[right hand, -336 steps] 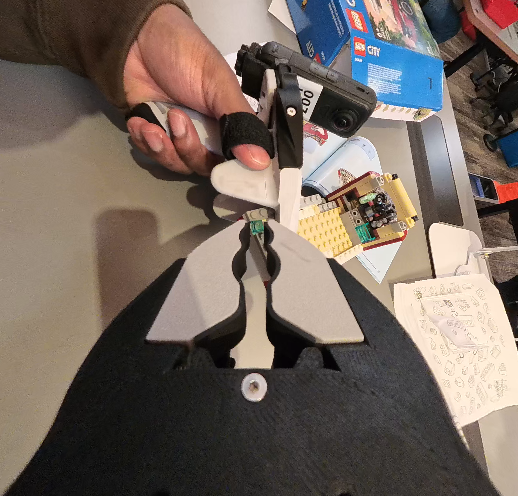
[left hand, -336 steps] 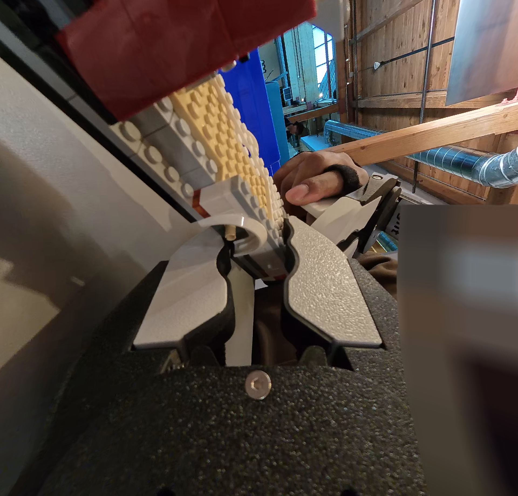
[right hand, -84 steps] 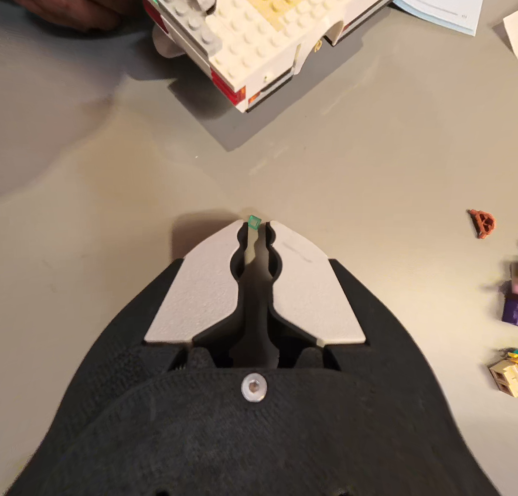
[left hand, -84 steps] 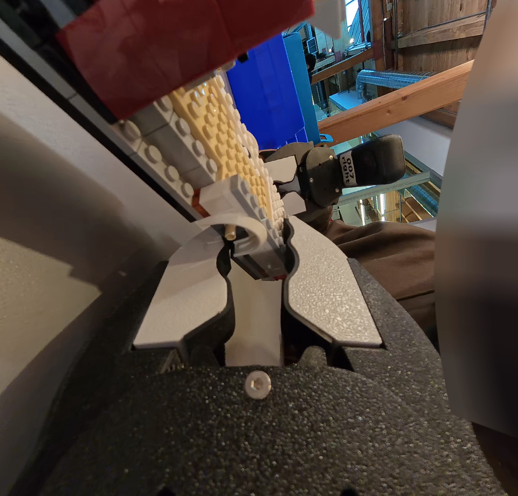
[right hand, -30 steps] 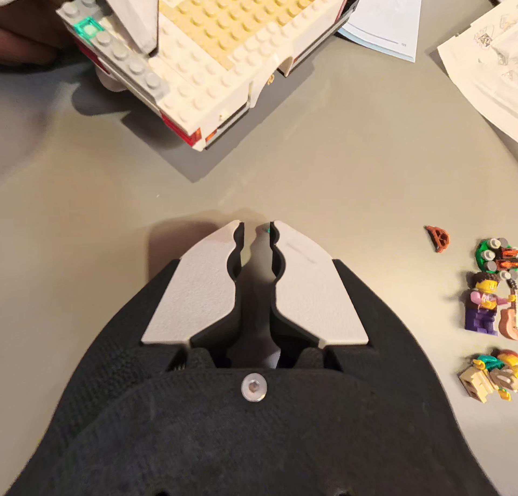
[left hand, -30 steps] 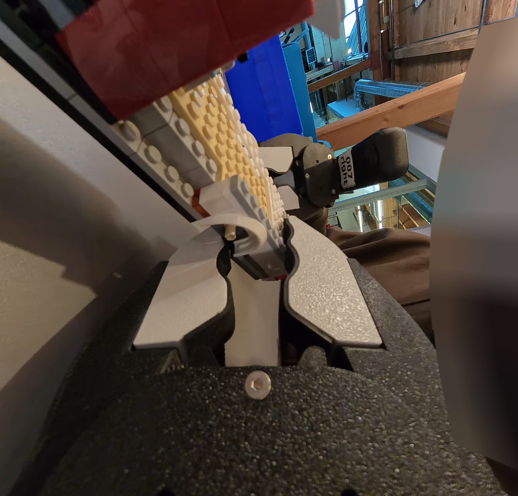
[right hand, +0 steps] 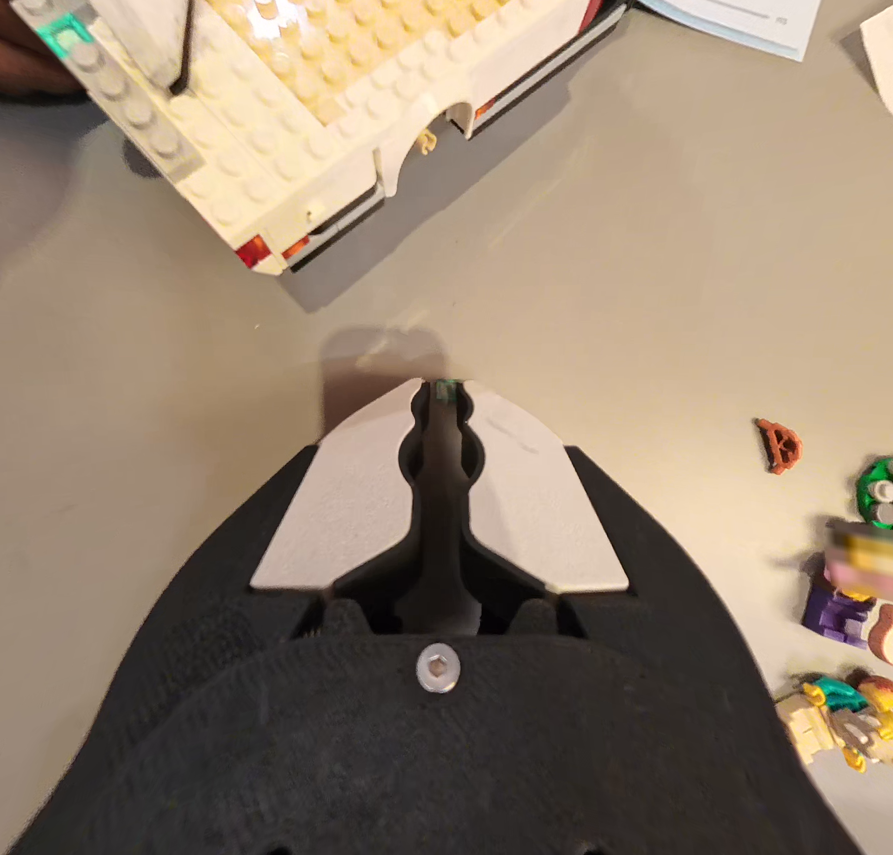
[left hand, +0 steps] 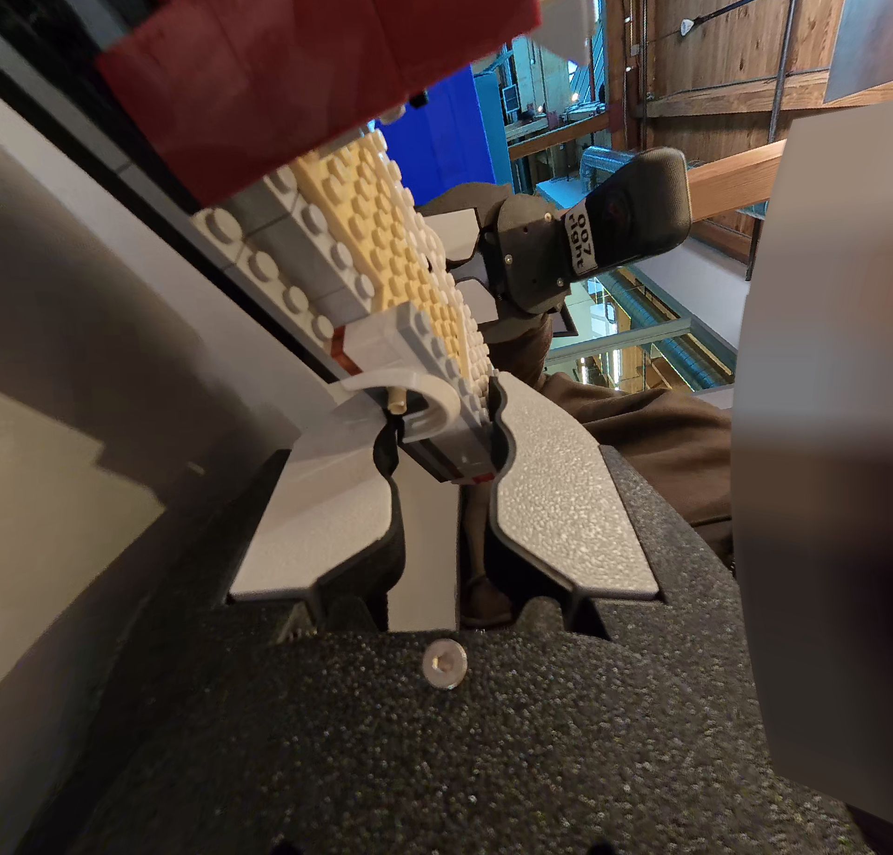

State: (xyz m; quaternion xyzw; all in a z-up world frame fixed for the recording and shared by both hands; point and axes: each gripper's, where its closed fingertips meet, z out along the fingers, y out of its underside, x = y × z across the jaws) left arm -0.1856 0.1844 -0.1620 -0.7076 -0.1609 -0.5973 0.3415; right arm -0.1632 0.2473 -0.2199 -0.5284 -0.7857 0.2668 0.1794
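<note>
Grippers both busy: the left gripper (left hand: 442, 426) is clamped on the rear edge of the cream and tan brick vehicle (right hand: 338, 83), which fills the upper left of the right wrist view, tilted off the bench (right hand: 628, 276). The right gripper (right hand: 444, 390) sits mid-frame, pinching a tiny green translucent piece (right hand: 445, 391) at its fingertips. That vehicle lies ahead and to the upper left of it, well apart. Loose minifigure parts (right hand: 841, 605) lie at right.
</note>
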